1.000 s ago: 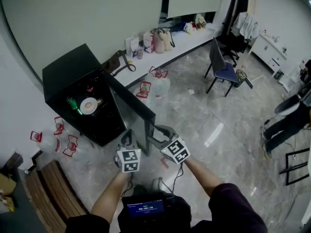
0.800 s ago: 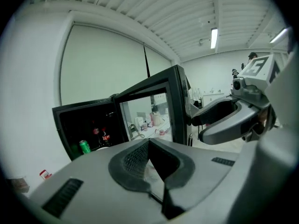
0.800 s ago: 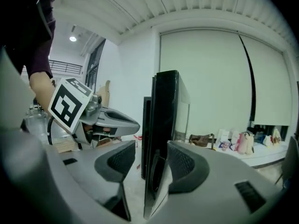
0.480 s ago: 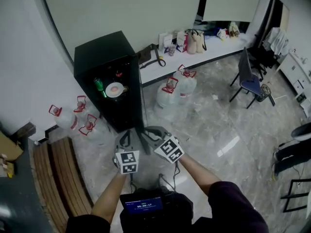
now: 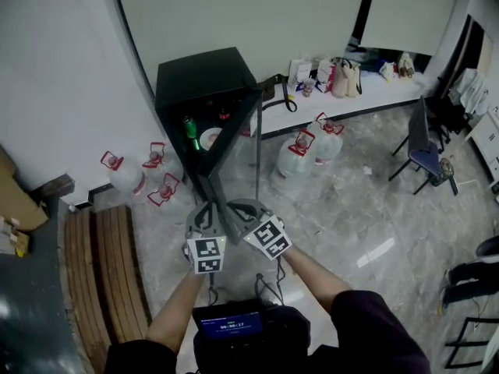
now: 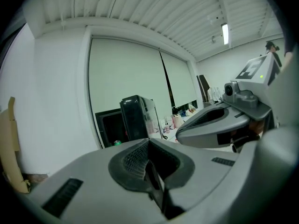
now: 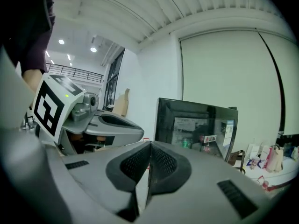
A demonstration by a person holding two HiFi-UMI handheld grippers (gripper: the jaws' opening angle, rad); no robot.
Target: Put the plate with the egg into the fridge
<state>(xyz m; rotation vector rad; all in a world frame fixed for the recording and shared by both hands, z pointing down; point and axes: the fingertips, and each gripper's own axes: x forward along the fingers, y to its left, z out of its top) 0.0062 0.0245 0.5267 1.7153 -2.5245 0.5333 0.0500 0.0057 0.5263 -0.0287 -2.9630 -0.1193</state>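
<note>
You are standing on a glossy, grey marbled floor (image 5: pixel 351 209) in a pale-walled room. A ribbed white ceiling (image 6: pixel 154 8) is running overhead, and wide, flat, off-white blinds (image 5: pixel 249 14) are covering the far wall.

A tall, boxy black fridge (image 5: pixel 204 75) is standing at the floor's far edge against that wall; its dark glass door (image 5: pixel 238 142) is hanging partly open toward you. The plate with the egg (image 5: pixel 209 138) is sitting on a shelf inside the fridge; it is showing as a small round white disc in the gap between cabinet and door; a green can (image 5: pixel 189 127) is standing just beside it on the left; the egg itself is too small to make out.

Clear water jugs (image 5: pixel 296 158) with red handles are standing on the floor on both sides of the fridge; a slatted wooden bench (image 5: pixel 109 263) is lying along the floor's left edge; a low white ledge (image 5: pixel 366 92) carrying bags is running along the far right edge; a dark chair (image 5: pixel 425 153) is standing near the right edge.

You are holding the left gripper (image 6: pixel 148 143) and the right gripper (image 7: pixel 148 146) side by side near the door's lower corner; both are smooth grey moulded plastic with ribbed black pads. The left gripper's jaws are pressing together with nothing between them; the right gripper's jaws have just been closing and are now meeting, also empty.
</note>
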